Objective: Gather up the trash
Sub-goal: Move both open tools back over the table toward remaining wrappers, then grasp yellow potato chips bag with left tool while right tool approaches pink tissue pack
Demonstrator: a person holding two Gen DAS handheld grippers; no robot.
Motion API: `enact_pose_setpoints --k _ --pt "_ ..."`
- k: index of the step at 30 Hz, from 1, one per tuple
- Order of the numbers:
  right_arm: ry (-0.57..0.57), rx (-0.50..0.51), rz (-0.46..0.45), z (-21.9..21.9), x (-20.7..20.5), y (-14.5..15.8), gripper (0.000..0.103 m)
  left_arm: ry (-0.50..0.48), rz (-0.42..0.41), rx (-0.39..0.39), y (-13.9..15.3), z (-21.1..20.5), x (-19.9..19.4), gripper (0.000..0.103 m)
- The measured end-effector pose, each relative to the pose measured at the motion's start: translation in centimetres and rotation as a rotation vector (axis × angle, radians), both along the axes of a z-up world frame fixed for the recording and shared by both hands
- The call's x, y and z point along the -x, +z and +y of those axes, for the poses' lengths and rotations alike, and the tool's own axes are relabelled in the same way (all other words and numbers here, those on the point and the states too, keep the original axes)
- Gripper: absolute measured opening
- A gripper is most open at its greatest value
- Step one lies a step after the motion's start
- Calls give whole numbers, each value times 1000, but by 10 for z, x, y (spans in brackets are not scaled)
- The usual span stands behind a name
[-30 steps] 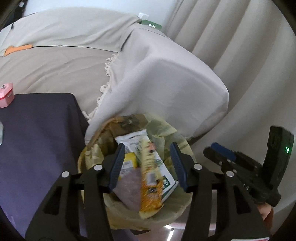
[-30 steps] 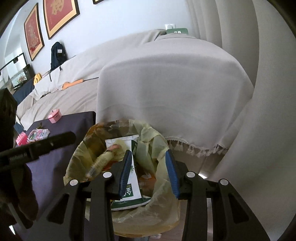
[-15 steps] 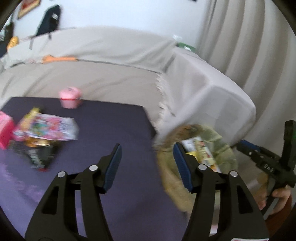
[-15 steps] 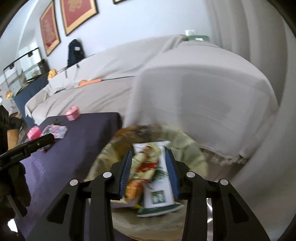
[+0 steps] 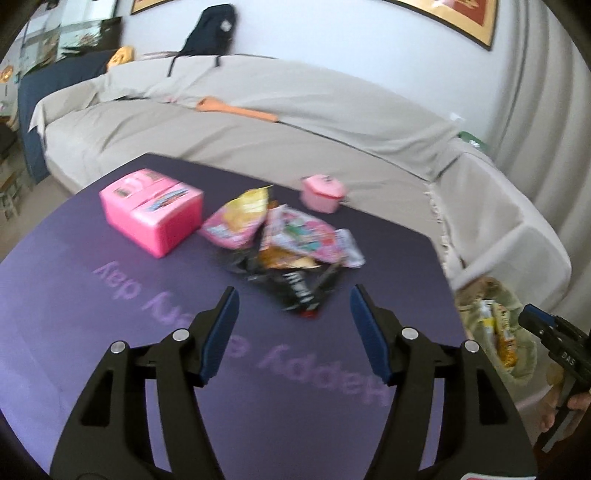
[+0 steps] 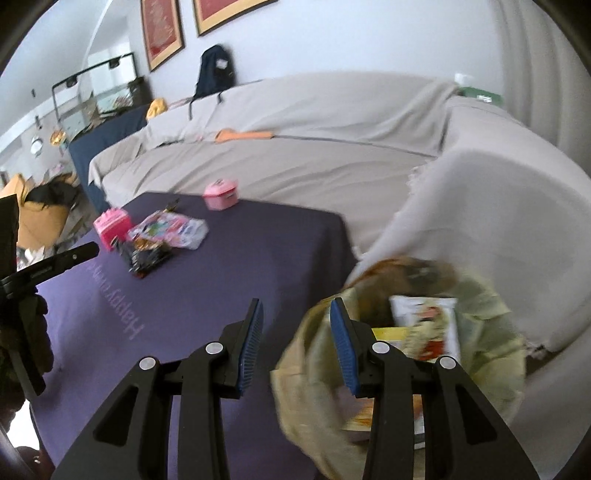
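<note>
Fetch step: left gripper [image 5: 293, 328] spread, empty; black wrapper [image 5: 295, 288] at 12 o'clock. Next: descend, pinch. Right gripper [image 6: 295, 343] spread, empty.

Cloth-draped sofa [image 5: 258, 122] beneath framed pictures [image 6: 162, 33].

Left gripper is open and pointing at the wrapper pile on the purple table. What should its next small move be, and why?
Probably ease the left gripper forward and down onto the black wrapper, the nearest piece of the pile. Its jaws are open and empty, the wrapper lies just ahead between them, and the trash bag beside the table already holds other packets.
</note>
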State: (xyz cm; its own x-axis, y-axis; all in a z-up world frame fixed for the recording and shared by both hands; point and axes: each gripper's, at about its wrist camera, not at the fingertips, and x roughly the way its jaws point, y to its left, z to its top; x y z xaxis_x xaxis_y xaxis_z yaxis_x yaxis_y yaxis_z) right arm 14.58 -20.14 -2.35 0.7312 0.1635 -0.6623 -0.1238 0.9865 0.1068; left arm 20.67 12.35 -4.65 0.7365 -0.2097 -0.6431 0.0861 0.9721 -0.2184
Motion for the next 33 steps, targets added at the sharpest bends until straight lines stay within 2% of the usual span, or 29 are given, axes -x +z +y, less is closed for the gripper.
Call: enact_pose_setpoints --k 10,13,17,19,21,24,30,33 --pt "73 45 72 51 -20 -18 36 20 20 45 -15 29 1 59" --pt "77 55 83 59 -27 -19 36 -16 19 66 -15 31 -5 59" --pt "84 57 89 68 -34 -23 36 -107 -43 87 -4 32 -19 59" --pt "91 56 84 72 -37 -24 36 -145 -57 70 2 29 -37 59" --pt "96 56 83 76 -41 -26 36 -165 -38 78 4 28 -61 59" --pt "97 55 81 77 -45 -26 36 -136 4 17 1 25 -92 58" --pt "88 37 101 68 -51 -34 36 -147 87 -51 -8 4 -152 44" --pt "74 24 109 60 -53 -38 36 -125 103 -106 -14 -6 -170 44"
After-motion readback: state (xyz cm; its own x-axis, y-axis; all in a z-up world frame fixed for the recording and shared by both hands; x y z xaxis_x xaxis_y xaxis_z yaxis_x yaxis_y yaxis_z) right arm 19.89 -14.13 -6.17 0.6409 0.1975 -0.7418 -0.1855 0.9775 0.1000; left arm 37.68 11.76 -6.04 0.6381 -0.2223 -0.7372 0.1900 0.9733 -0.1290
